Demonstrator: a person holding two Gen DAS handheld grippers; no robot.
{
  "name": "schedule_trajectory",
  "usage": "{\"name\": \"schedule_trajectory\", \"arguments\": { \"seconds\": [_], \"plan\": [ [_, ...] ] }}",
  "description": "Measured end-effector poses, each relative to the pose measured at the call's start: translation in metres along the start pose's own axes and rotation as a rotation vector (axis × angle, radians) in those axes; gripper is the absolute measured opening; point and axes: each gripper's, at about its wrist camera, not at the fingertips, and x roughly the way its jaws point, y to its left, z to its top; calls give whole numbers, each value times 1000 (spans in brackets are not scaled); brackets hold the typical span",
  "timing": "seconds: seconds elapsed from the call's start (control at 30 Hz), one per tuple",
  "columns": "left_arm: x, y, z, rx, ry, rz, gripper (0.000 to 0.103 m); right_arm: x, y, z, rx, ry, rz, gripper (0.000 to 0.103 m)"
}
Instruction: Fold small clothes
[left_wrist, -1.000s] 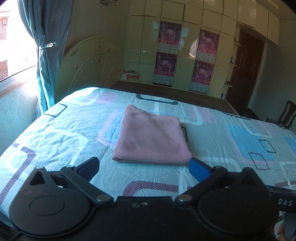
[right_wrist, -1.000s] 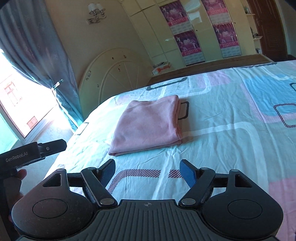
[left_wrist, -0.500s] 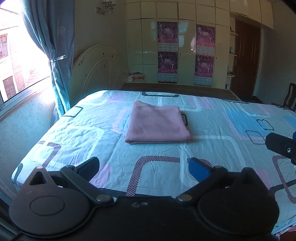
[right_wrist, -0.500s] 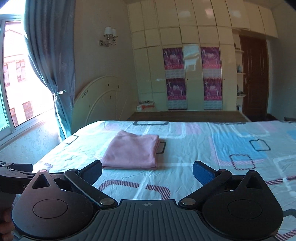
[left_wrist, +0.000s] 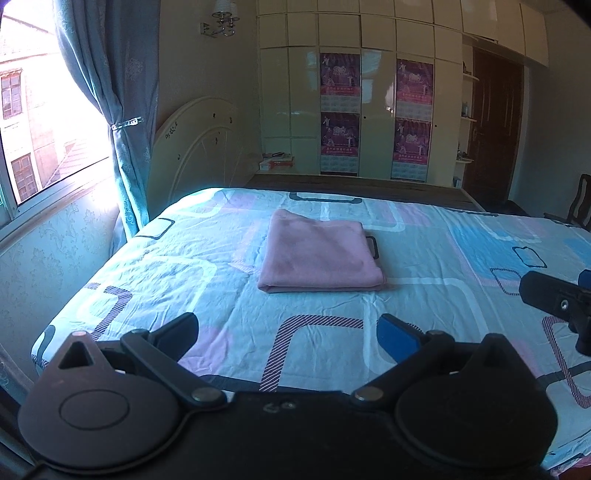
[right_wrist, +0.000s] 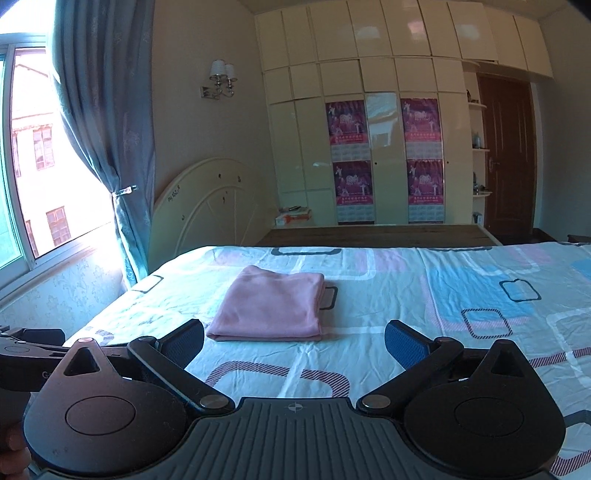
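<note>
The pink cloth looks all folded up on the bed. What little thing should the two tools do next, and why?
Probably nothing more to it: just draw both back. The pink folded cloth lies as a neat flat rectangle on the patterned blue bedsheet, and the left tool and right tool both stand open, empty and short of it. I see no other garment to fold.

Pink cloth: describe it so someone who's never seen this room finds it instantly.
Start at the bed with the pale blue sheet printed in pink and blue rounded squares, below the white wardrobe wall. The pink cloth lies near the sheet's middle, folded into a flat rectangle. It is the only loose, plain-coloured item on the bed.
</note>
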Motion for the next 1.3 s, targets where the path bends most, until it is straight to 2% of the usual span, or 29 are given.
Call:
{"name": "schedule_trajectory", "arguments": {
  "seconds": [1.3],
  "plan": [
    [7,-2,4,-12,9,17,102,13,-7,2,27,44,31,103]
  ]
}}
